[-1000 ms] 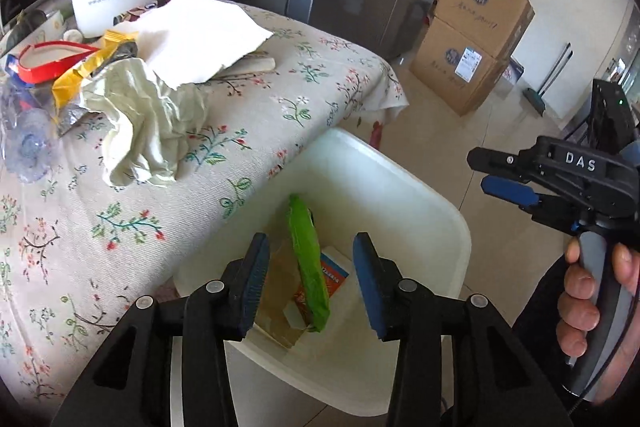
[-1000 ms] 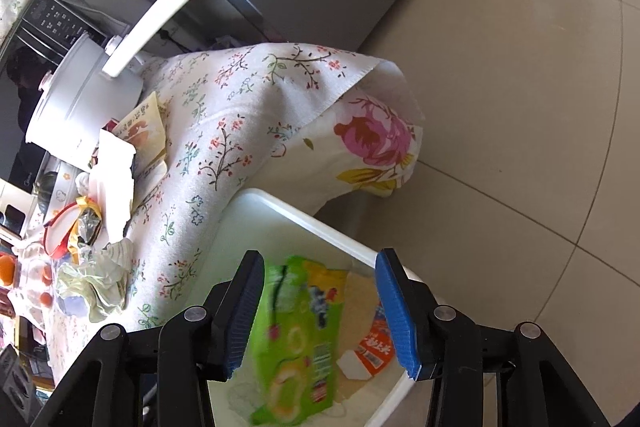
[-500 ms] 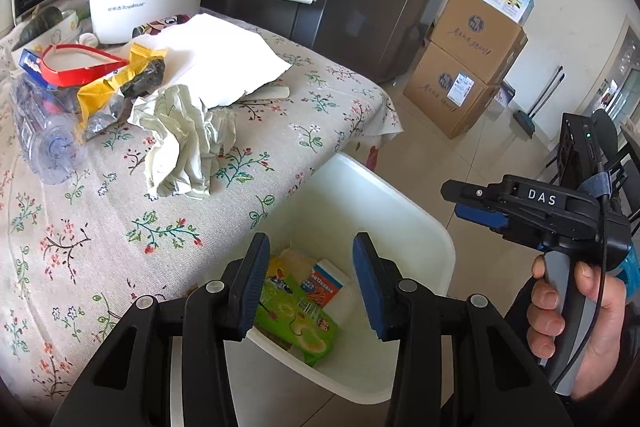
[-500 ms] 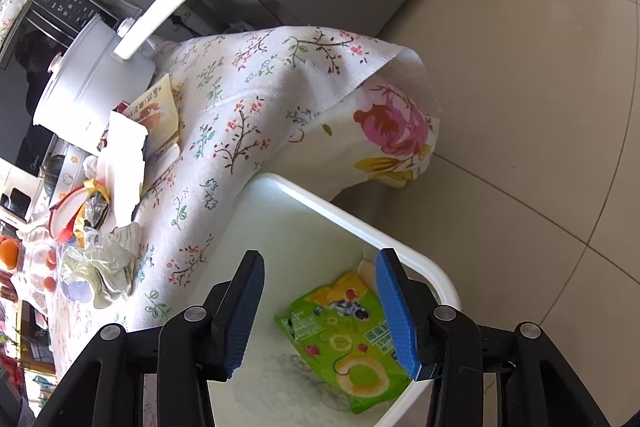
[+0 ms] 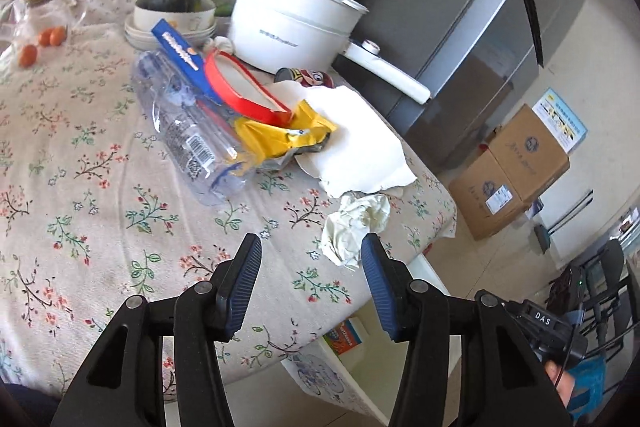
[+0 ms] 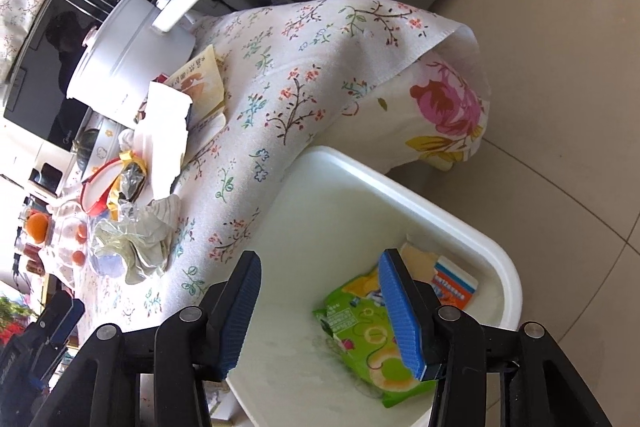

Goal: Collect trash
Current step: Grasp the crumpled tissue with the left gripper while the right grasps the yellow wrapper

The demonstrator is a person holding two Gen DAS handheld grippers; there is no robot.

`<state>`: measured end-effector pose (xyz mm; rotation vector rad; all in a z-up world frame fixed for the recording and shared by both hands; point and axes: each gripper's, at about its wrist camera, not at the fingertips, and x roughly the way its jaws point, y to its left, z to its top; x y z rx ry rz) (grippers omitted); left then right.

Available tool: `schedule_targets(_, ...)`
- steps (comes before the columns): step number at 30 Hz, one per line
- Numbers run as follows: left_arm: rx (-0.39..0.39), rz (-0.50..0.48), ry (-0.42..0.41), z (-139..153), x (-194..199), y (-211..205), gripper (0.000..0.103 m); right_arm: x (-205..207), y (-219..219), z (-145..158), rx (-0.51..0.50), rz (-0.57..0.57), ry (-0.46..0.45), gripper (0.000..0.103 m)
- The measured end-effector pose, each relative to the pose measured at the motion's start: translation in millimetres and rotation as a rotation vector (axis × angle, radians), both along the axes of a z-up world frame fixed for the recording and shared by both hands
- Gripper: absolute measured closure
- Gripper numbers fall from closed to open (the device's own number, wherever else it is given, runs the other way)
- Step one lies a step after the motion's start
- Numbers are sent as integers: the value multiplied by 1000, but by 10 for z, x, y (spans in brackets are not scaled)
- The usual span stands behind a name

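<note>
Both grippers tilting downward, jaws opening, nothing between the pads. Left gripper hanging over the flowered tablecloth, blue pads wide apart, crumpled pale paper lying just beyond the right pad, near the table edge. Right gripper hovering above the white bin standing on the floor beside the table, pointing into it. Showing only in the left view: clear plastic bottle, red ring, yellow wrapper and white torn sheet piled together in front of the white pot; also a hand on the other tool's handle, at the lower right. Showing clearly only in the right view: green snack bag lying inside the bin, with a small orange and white packet beside it.
</note>
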<state>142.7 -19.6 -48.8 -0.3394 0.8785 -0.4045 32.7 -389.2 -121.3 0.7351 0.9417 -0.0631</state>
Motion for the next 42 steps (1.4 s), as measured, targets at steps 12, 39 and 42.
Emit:
schedule_targets(12,153,-161,-17,-225,327,-871,26,171,273,-61,-8,60,9,46)
schedule_targets(39,-157,175,46,-32,250,830,71,1351,1303,143,85,239,-108,46)
schedule_targets(42,-172,194,49,-41,276,944,71,1633,1499,163,91,236,-114,46)
